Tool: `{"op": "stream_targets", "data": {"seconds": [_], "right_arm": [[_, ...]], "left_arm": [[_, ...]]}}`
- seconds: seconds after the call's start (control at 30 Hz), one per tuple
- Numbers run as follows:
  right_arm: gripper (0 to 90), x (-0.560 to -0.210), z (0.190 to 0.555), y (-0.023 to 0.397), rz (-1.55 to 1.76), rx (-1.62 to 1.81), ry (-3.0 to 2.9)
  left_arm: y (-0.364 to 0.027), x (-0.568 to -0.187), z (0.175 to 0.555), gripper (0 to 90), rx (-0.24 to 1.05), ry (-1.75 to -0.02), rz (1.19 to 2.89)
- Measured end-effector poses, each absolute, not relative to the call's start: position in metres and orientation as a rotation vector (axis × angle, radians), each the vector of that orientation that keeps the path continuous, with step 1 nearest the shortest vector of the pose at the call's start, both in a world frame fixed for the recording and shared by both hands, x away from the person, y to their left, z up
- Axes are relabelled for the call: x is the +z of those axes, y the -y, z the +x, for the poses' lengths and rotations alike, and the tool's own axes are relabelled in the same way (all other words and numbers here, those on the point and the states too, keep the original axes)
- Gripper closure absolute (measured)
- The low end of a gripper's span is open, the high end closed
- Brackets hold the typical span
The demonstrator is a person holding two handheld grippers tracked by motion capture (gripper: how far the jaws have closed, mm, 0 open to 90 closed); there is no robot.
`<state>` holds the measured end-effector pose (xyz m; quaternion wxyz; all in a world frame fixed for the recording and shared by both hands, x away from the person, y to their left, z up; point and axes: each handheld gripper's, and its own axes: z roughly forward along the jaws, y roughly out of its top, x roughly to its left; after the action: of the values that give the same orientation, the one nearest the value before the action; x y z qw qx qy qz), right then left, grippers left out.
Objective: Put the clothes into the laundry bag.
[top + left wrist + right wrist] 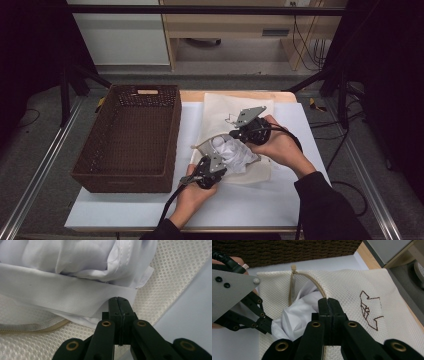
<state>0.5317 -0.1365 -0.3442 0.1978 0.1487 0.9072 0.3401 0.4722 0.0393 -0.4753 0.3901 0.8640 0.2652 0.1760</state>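
A cream mesh laundry bag (225,107) lies on the white table cover, its zipper open. A crumpled white garment (231,150) sits in the bag's mouth, partly inside. My left gripper (216,159) is at the near side of the opening; in the left gripper view its jaws (119,300) are closed and pinch the garment's hem (75,297). My right gripper (235,135) is at the far side, and its closed jaws (329,300) clamp the bag's zipper edge (312,281). The left gripper (268,326) also appears at the left of the right gripper view.
A dark brown wicker basket (172,135) stands empty to the left of the bag. A brown stitched mark (368,307) decorates the mesh. The white table cover (250,200) has bare room in front. Metal rails run along both table sides.
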Motion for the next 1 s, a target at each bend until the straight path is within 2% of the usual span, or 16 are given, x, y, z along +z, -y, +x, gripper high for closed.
{"op": "stream_targets", "data": {"seconds": [1.0], "right_arm": [[90.0,-0.342,0.532,0.139,0.428,0.957,-2.528]], "left_arm": [[-0.032,-0.475,0.483,90.0,0.466,-0.675,2.205]]}}
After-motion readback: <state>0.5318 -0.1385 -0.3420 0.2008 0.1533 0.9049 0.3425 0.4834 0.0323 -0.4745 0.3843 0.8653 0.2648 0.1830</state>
